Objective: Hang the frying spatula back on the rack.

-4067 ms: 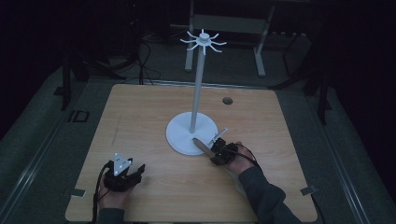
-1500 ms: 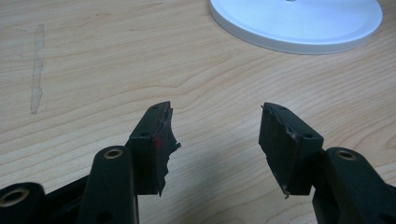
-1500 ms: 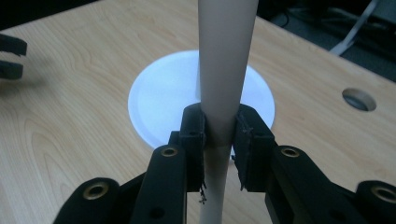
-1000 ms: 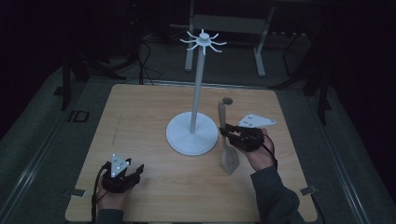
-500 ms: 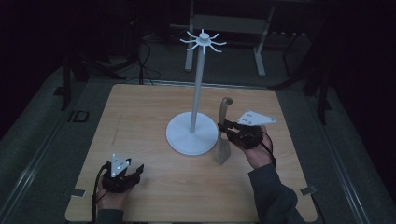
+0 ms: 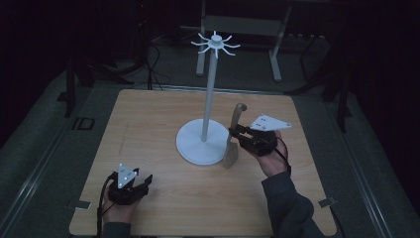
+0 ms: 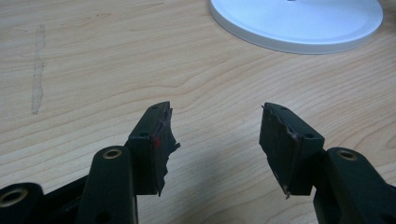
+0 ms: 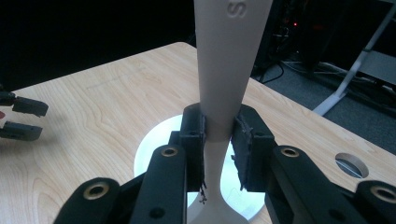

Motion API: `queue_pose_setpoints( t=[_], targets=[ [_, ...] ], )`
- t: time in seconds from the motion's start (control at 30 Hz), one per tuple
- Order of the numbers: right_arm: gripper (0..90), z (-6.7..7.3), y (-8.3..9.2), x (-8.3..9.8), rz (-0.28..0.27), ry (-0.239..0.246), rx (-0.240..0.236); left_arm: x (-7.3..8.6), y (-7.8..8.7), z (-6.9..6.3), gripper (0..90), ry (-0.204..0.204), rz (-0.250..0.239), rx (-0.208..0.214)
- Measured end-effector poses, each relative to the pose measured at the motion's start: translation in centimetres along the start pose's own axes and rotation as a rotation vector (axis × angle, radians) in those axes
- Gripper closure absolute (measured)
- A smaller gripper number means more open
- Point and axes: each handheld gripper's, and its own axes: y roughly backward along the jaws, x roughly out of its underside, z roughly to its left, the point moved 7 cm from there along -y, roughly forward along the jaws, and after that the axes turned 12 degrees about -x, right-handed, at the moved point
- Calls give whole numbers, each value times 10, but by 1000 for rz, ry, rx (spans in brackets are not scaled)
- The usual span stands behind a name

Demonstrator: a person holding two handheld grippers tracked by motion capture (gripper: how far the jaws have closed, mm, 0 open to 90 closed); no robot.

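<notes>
Clamped on the narrow neck of a pale spatula (image 6: 233,141), the right gripper (image 6: 239,135) holds the utensil roughly upright just beside the round base of a white stand (image 6: 208,111), on that base's right side as the high view shows it. That view has the handle end rising above the jaws and the flat blade hanging below them, close over the wooden table (image 6: 148,119); whether the blade's edge touches the wood I cannot tell. From the right gripper view, the right gripper (image 8: 218,130) has both black pads pressed against the spatula (image 8: 226,70), whose handle widens upward and carries an embossed letter near the top, while the stand's white base (image 8: 154,149) lies behind and below it. A small round hole in the table (image 8: 351,164) sits off to the right there. The left gripper (image 6: 132,184) rests low near the table's front left corner, well apart from the stand, with the person's hand behind it. In the left gripper view, the left gripper (image 7: 215,140) has its jaws spread wide with bare table (image 7: 93,70) between them, and the stand's base (image 7: 299,23) lies farther ahead. The stand's thin pole ends in a crown of short curved hooks.
</notes>
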Motion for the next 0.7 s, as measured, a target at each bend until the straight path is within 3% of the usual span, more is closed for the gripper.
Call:
queue_pose_setpoints(
  t=[0.7],
  targets=[
    [748,-3,3,-15,-39,-6,3,0,0,0,443,-2,2,1]
  ],
)
